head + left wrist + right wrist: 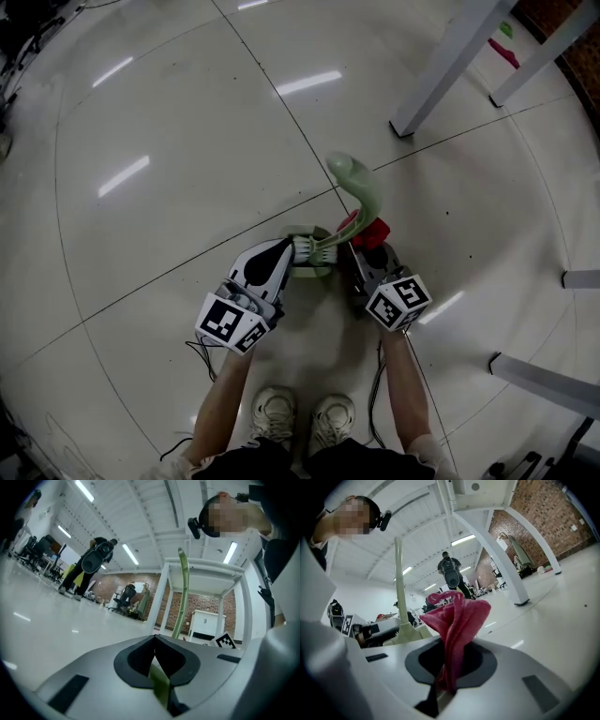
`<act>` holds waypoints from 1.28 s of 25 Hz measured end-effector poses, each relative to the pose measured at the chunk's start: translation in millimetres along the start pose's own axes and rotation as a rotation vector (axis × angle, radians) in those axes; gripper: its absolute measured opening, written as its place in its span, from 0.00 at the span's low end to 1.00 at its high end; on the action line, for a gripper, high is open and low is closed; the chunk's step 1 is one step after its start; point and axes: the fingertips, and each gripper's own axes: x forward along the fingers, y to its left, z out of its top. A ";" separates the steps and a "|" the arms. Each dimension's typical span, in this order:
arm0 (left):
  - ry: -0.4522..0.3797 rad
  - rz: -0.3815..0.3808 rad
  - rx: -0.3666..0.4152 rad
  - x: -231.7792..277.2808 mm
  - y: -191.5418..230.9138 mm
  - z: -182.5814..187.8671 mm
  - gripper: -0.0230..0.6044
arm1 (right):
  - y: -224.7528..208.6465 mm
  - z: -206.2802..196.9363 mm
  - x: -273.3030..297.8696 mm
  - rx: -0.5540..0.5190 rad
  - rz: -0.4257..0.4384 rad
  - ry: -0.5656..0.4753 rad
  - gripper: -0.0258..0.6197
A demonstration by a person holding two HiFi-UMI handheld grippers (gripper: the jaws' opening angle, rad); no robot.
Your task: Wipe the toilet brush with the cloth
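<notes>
The green toilet brush (361, 192) stands on the tiled floor in front of the person's feet, handle curving up, white bristles (315, 249) low beside its green base (309, 270). My left gripper (292, 251) reaches the bristle end from the left. In the left gripper view its jaws (154, 656) are shut on a thin green part of the brush (160, 684), and the handle (183, 590) rises ahead. My right gripper (361, 246) sits just right of the brush, shut on a bunched red cloth (372, 231). The cloth (457, 620) sticks up out of the jaws (450, 663), beside the handle (398, 581).
White table legs (441, 70) (544, 52) stand on the floor beyond the brush at the upper right. More metal legs (539, 380) lie at the right edge. The person's shoes (300, 412) are just behind the grippers. A person with a backpack (451, 573) stands far off.
</notes>
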 end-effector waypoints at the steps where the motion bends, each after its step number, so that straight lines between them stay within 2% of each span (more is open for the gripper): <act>1: 0.011 0.010 -0.001 -0.4 0.9 -3.5 0.04 | 0.2 -1.7 -3.5 0.021 -0.010 -0.002 0.09; 8: 0.018 0.039 0.030 -2.6 2.0 -9.1 0.04 | 15.2 -17.9 -37.6 0.141 -0.071 -0.007 0.09; 14: 0.008 0.047 0.030 -2.2 2.7 -9.1 0.04 | 31.3 -30.0 -51.5 0.150 -0.072 0.008 0.09; 16: -0.002 0.071 0.034 -5.7 4.9 -5.5 0.04 | 29.1 -27.8 -54.7 0.142 -0.089 0.004 0.09; 19: -0.052 0.122 0.046 -21.1 12.1 9.6 0.04 | 28.2 -18.2 -60.8 0.097 -0.116 -0.007 0.09; 22: -0.012 0.153 0.058 -32.5 19.7 0.9 0.04 | 35.9 -12.4 -68.3 0.039 -0.138 -0.015 0.09; 24: 0.016 0.170 0.025 -36.3 23.6 -11.3 0.04 | 44.5 -14.1 -71.5 0.009 -0.154 -0.016 0.09; 26: 0.042 0.168 0.005 -35.7 24.9 -21.4 0.04 | 54.9 -21.0 -69.8 -0.026 -0.162 -0.004 0.09; 32: 0.078 0.151 0.018 -34.3 21.2 -30.4 0.04 | 87.2 -45.2 -53.8 -0.125 -0.123 0.066 0.09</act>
